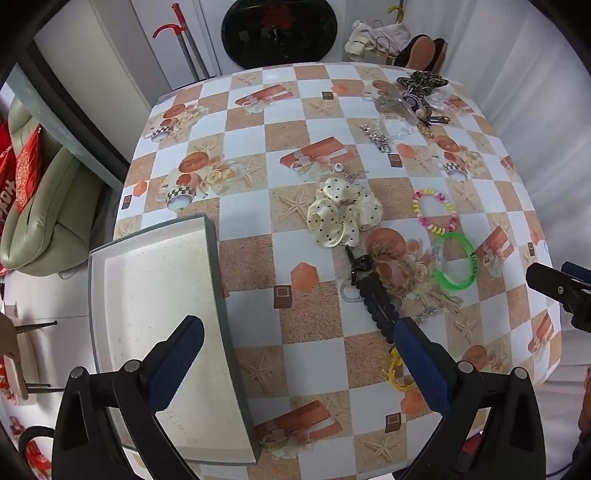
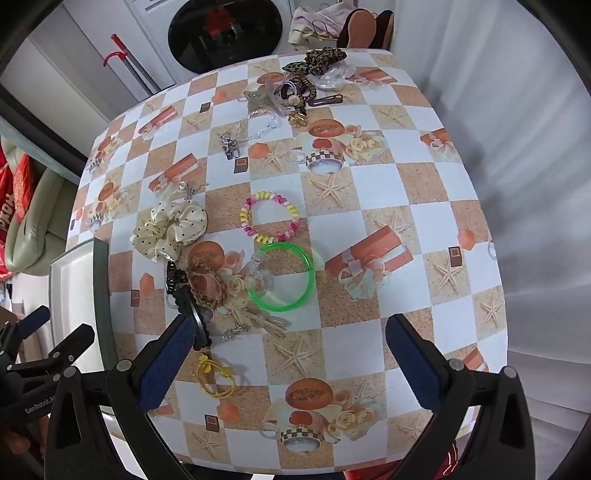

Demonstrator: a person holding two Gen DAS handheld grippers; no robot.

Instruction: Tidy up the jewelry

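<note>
Jewelry lies scattered on the checkered table (image 1: 317, 354). A white open box (image 1: 155, 295) sits at the left edge, also in the right wrist view (image 2: 70, 291). A cream dotted scrunchie (image 1: 343, 212) (image 2: 170, 225), a pink-yellow bead bracelet (image 1: 436, 212) (image 2: 271, 218), a green bangle (image 1: 456, 262) (image 2: 282, 275), a black hair clip (image 1: 376, 299) (image 2: 192, 310) and a yellow hair tie (image 1: 399, 373) (image 2: 216, 380) lie mid-table. My left gripper (image 1: 299, 363) is open above the box's right wall. My right gripper (image 2: 286, 360) is open and empty above the near table.
A pile of hair ties, clips and a silver chain (image 1: 410, 107) (image 2: 295, 92) lies at the far right. A braided cord and clear clip (image 2: 255, 273) lie by the bangle. A washing machine door (image 1: 279, 31) is behind the table, a green sofa (image 1: 44, 206) at the left.
</note>
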